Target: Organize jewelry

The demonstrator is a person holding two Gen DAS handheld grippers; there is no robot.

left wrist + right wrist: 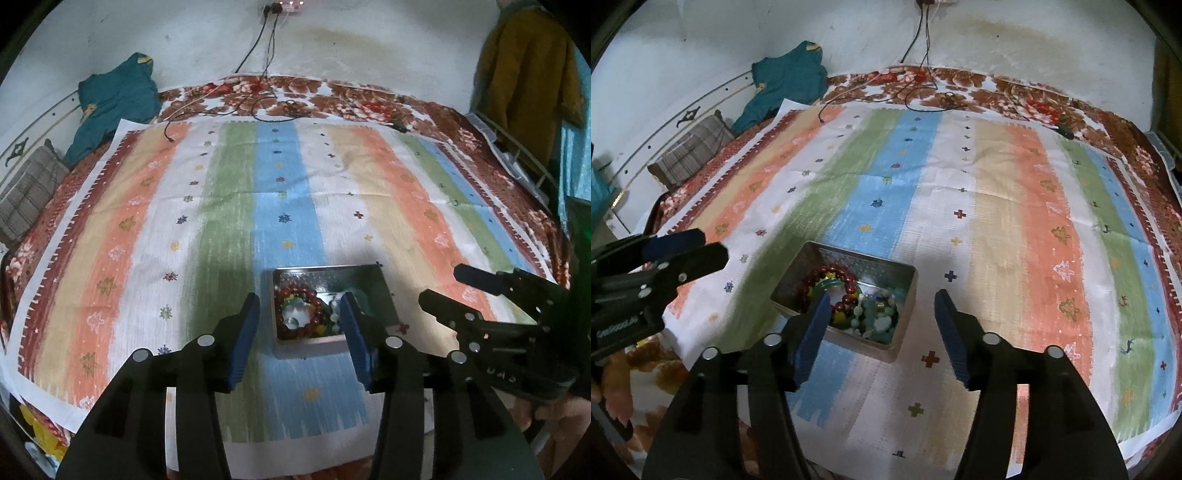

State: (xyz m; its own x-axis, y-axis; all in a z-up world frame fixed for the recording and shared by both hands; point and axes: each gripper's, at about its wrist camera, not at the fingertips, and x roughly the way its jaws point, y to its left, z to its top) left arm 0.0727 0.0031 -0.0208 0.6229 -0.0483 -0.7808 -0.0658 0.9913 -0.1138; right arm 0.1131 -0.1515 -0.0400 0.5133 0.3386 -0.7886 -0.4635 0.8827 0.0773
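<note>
A metal box (373, 275) (908, 295) sits on the striped cloth near the front edge of the bed. It holds a red bead bracelet (301, 314) (846, 278), a green bangle (833, 284) and pale green and white beads (877, 317) (334, 308). My left gripper (300, 310) is open and empty, hovering just before and above the box. My right gripper (881, 306) is open and empty, over the box's right near corner. The right gripper also shows in the left wrist view (439, 288), and the left gripper in the right wrist view (701, 245).
A striped cloth (258, 192) (960, 192) covers a floral blanket (332, 96). A teal garment (114, 99) (786, 81) and a plaid pillow (26, 192) (690, 151) lie at the back left. Black cables (266, 99) (923, 85) run from the wall.
</note>
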